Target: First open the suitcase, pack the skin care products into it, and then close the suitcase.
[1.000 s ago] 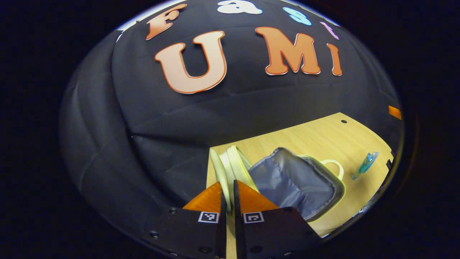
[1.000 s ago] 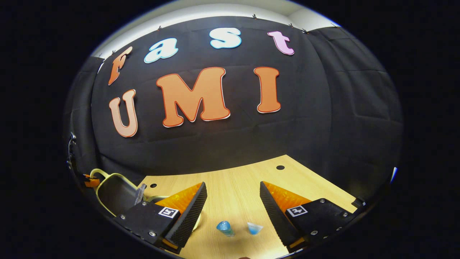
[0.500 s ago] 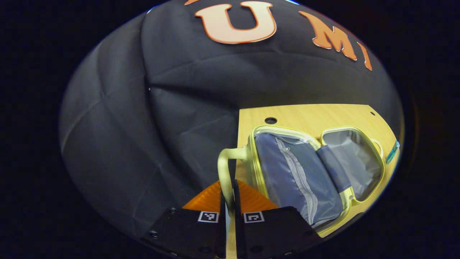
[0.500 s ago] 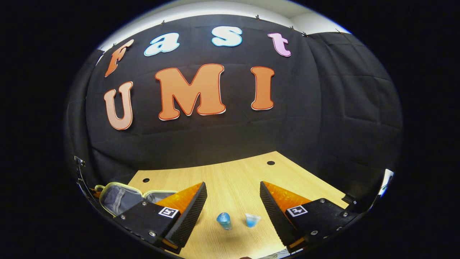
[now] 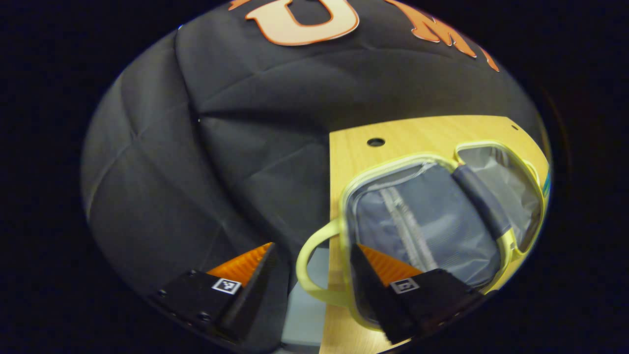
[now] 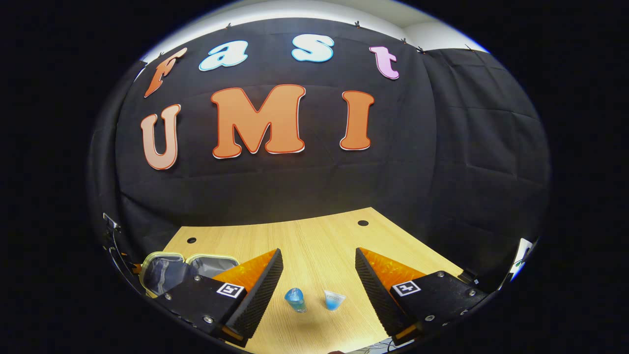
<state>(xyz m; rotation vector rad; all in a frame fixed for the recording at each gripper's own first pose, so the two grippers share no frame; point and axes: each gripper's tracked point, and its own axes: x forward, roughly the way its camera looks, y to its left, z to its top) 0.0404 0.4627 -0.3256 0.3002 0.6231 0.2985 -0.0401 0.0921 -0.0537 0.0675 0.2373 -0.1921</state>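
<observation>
In the left gripper view the suitcase (image 5: 432, 216) lies open flat on the wooden table (image 5: 417, 130), with a pale yellow rim and grey lining. Its lid half with a zipped mesh pocket is nearest. The lid's looped handle (image 5: 312, 268) hangs over the table's edge between the fingers of my open left gripper (image 5: 312, 253), untouched by either. In the right gripper view my right gripper (image 6: 318, 253) stands open above the table (image 6: 319, 236). A small blue bottle (image 6: 295, 300) and a small blue tube (image 6: 334, 299) lie between its fingers. The open suitcase (image 6: 167, 270) sits far left.
The table's left edge (image 5: 328, 196) runs just beside the suitcase, with black cloth wall beyond. Round cable holes (image 5: 376, 142) (image 6: 362, 222) sit near the back corners. A teal sliver of a product (image 5: 546, 184) shows past the suitcase's far half.
The lid swung down flat while my left gripper held its handle; the left gripper has now opened and let the handle go. The right gripper stayed open, drifting slightly.
</observation>
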